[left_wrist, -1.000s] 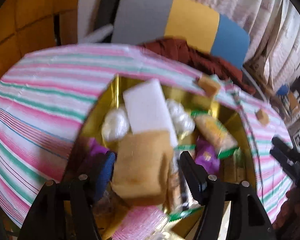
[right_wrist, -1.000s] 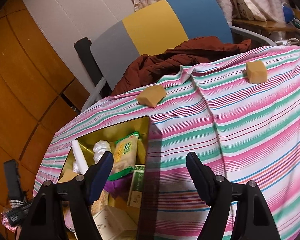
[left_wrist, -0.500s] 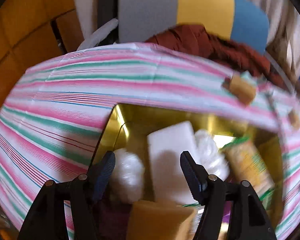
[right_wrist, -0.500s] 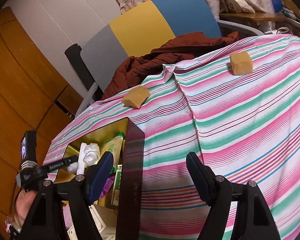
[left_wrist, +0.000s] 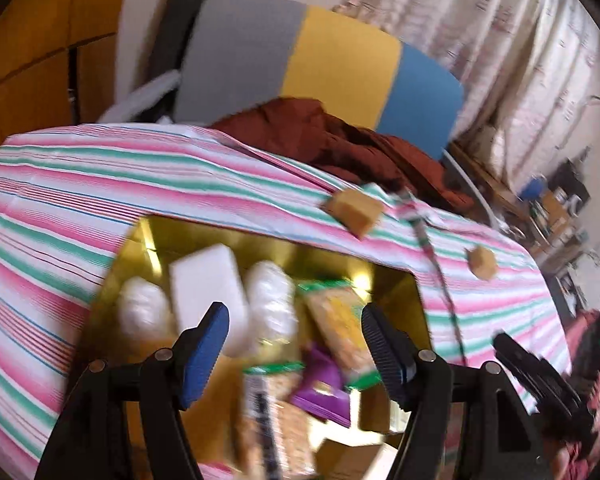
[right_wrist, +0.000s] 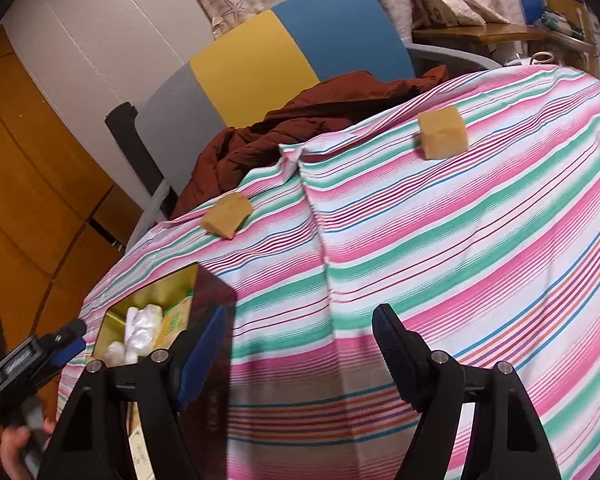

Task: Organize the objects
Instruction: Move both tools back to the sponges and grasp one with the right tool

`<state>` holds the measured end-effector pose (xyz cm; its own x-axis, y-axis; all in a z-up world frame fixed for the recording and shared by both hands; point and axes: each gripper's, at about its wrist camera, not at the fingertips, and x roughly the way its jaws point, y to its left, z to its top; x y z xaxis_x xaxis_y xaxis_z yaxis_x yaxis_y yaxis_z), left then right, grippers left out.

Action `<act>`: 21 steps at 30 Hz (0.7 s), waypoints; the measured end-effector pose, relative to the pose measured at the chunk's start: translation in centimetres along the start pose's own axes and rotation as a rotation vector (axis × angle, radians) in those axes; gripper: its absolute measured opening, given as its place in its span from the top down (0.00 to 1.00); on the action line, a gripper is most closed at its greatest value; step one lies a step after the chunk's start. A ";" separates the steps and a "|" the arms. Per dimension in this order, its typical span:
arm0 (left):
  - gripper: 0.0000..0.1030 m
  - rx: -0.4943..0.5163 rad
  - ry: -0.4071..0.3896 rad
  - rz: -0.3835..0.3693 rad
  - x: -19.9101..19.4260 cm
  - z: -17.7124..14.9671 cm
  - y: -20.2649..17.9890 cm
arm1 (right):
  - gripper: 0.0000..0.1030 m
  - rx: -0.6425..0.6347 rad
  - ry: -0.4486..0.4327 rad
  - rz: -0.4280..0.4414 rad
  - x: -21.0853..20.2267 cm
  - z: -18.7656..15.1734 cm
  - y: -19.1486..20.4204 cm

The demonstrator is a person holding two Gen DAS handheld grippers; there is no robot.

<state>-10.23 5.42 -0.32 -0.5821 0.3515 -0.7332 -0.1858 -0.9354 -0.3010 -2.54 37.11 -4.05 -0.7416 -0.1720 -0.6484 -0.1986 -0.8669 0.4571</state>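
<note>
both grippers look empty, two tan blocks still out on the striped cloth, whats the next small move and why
Probably send the right gripper forward toward the nearer tan block, jaws kept open. Both blocks, that one and the far tan block, lie loose on the striped cloth outside the gold box, and nothing sits between the right jaws. The left gripper hangs over the box, empty.

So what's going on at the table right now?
A person is sorting items into a gold box on the striped tablecloth. The left gripper hangs open and empty over the packed box; the right gripper is open and empty too. Two tan sponge blocks lie out on the cloth.
</note>
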 end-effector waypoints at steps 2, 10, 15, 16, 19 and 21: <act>0.31 0.017 0.031 -0.036 0.7 -0.4 -1.1 | 0.25 -0.007 -0.002 -0.015 0.2 0.2 -0.5; 0.20 0.034 0.075 -0.095 1.9 -1.2 -3.6 | 0.23 0.003 -0.020 -0.091 1.6 2.5 -4.8; 0.20 0.054 0.085 -0.088 2.6 -0.8 -4.6 | 0.23 -0.046 -0.053 -0.163 2.8 5.0 -7.2; 0.20 0.057 0.089 -0.083 2.8 -0.7 -4.8 | 0.21 -0.060 -0.059 -0.174 3.1 5.6 -7.5; 0.20 0.056 0.086 -0.068 3.2 -0.2 -5.2 | 0.19 -0.100 -0.087 -0.213 4.3 8.0 -8.1; 0.20 0.056 0.080 -0.051 3.5 0.1 -5.5 | 0.18 -0.129 -0.103 -0.236 5.4 9.9 -8.5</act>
<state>-11.30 11.75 -1.20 -0.5063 0.3988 -0.7646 -0.2588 -0.9161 -0.3064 -11.19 48.22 -5.37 -0.7468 0.0844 -0.6597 -0.2955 -0.9307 0.2155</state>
